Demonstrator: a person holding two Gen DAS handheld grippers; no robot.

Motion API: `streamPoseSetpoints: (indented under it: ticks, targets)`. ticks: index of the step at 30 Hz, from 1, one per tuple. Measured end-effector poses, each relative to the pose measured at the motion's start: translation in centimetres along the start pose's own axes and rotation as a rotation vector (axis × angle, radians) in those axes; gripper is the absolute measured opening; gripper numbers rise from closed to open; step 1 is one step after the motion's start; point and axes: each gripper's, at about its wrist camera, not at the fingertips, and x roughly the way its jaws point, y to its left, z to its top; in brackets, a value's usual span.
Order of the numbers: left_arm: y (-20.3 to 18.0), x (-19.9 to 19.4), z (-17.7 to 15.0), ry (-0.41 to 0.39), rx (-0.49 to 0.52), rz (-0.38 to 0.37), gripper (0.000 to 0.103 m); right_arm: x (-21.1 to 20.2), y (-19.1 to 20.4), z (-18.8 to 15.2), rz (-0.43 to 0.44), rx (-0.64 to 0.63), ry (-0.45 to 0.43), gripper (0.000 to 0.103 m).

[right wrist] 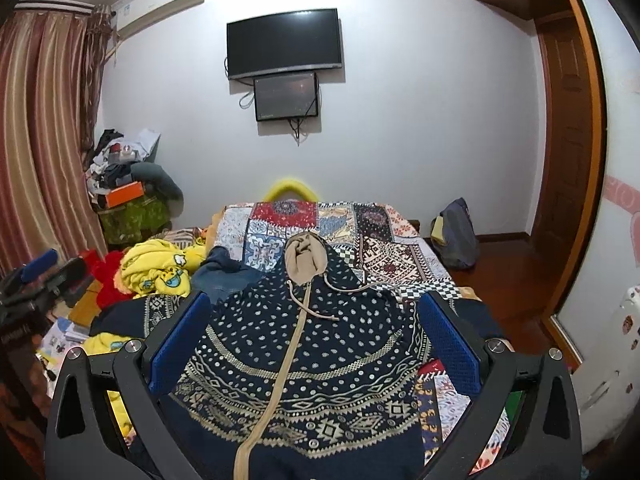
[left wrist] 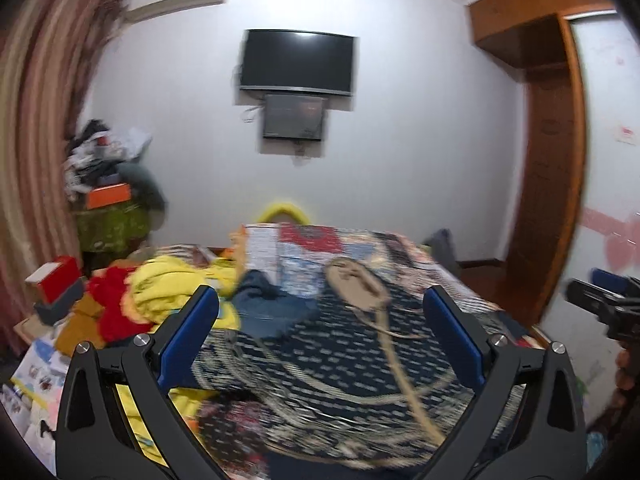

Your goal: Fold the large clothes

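No legible text, label or number anywhere; small mark on the monitor [right wrist: 286, 96] too blurred.

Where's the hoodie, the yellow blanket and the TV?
hoodie [right wrist: 320, 344], right wrist view, on its dotted navy chest.
yellow blanket [right wrist: 156, 268], right wrist view, on its crumpled middle.
TV [right wrist: 284, 44], right wrist view, on the dark screen.

A dark television [right wrist: 284, 44] hangs above a smaller screen [right wrist: 286, 96]; striped curtains [right wrist: 44, 128] left, wooden door [right wrist: 568, 120] right.
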Motion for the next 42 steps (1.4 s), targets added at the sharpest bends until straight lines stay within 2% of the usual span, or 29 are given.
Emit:
streamPoseSetpoints:
  ticks: [4, 10, 15, 20, 22, 24, 27, 30, 32, 35, 36, 40, 41, 42]
  targets:
    - [4.0, 3.8, -0.2, 0.04, -0.004, 0.133, 0.103, 3.3, -0.3, 0.1, -0.018, -0.006, 0.047, 0.103]
    - [12.0, 9.6, -2.9, 0.194, -0.112, 0.214, 0.103, 7.7, -0.7, -0.4, -0.04, -0.013, 0.124, 0.103]
    - [19.0, 13.5, -7.7, 0.382, -0.292, 0.169, 0.103, 12.2, -0.8, -1.6, -0.043, -0.038, 0.221, 0.103]
    - [23.5, 15.7, -13.6, 0.536, -0.499, 0.121, 0.102, 16.0, -0.5, -3.4, -0.021, -0.04, 0.339, 0.103]
    - [24.8, 16.5, -15.2, 0.573, -0.577, 0.077, 0.096, 16.9, -0.3, -4.0, -0.019, -0.042, 0.365, 0.103]
    - [26.2, 17.4, -16.6, 0.591, -0.675, 0.021, 0.091, 17.8, -0.1, -4.6, -0.018, -0.044, 0.391, 0.103]
    - [27.6, 18.8, -17.6, 0.584, -0.753, -0.002, 0.09, 18.8, 0.1, -5.2, -0.023, -0.046, 0.419, 0.103]
    - [28.7, 20.4, -18.1, 0.584, -0.802, 0.004, 0.09, 19.6, 0.1, -5.4, -0.029, -0.045, 0.436, 0.103]
    - [29.8, 21.5, -19.0, 0.617, -0.847, 0.036, 0.089, 19.9, -0.1, -5.5, -0.035, -0.039, 0.441, 0.103]
    - [31.6, 22.3, -20.2, 0.627, -0.921, 0.051, 0.083, 20.0, -0.6, -5.4, -0.037, -0.025, 0.446, 0.103]
    - [32.1, 22.6, -20.5, 0.625, -0.934, 0.073, 0.077, 20.1, -0.6, -5.3, -0.038, -0.022, 0.446, 0.103]
    - [32.7, 22.9, -19.7, 0.607, -0.898, 0.166, 0.056, 20.2, -1.0, -5.3, -0.043, -0.004, 0.453, 0.103]
    - [32.4, 22.8, -19.0, 0.599, -0.858, 0.213, 0.053, 20.1, -1.1, -5.3, -0.042, 0.001, 0.453, 0.103]
    - [31.9, 22.8, -18.1, 0.593, -0.797, 0.266, 0.045, 20.0, -1.2, -5.3, -0.044, 0.003, 0.451, 0.103]
